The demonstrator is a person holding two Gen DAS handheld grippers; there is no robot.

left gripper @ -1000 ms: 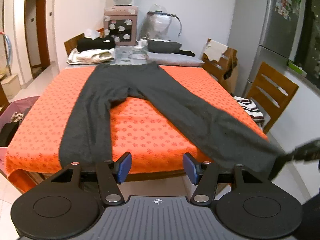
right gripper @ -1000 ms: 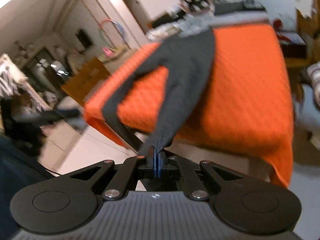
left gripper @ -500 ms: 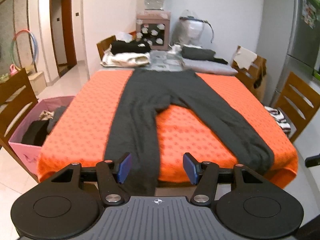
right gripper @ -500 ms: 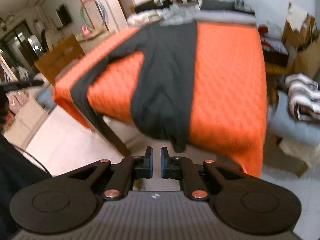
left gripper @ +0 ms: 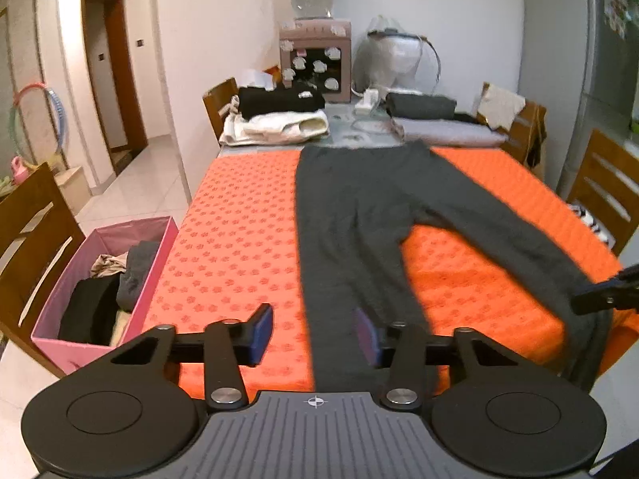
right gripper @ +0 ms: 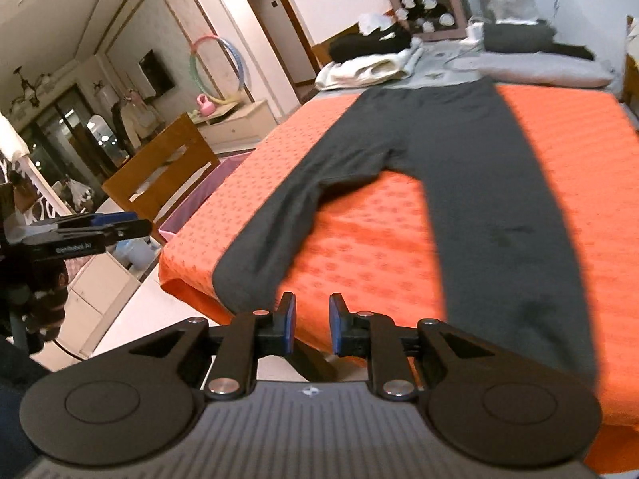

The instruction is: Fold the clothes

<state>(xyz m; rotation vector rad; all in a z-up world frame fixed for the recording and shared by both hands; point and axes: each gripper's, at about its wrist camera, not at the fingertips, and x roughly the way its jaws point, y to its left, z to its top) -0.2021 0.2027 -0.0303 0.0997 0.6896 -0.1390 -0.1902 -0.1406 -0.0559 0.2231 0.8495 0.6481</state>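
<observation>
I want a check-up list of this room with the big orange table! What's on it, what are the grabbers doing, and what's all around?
Surface: orange patterned table cover, mostly bare.
Job's things: dark grey trousers lie flat, legs spread in a V, cuffs at the near edge.
Clutter: folded clothes stacks at the far end; pink laundry box beside the table holds garments.
Grippers: left gripper has just been closing, nothing gripped; right gripper has just been opening, nothing between its fingers.
Cables: white cord at the far end.
Surroundings: wooden chairs, water dispenser, fridge, hula hoop.
</observation>
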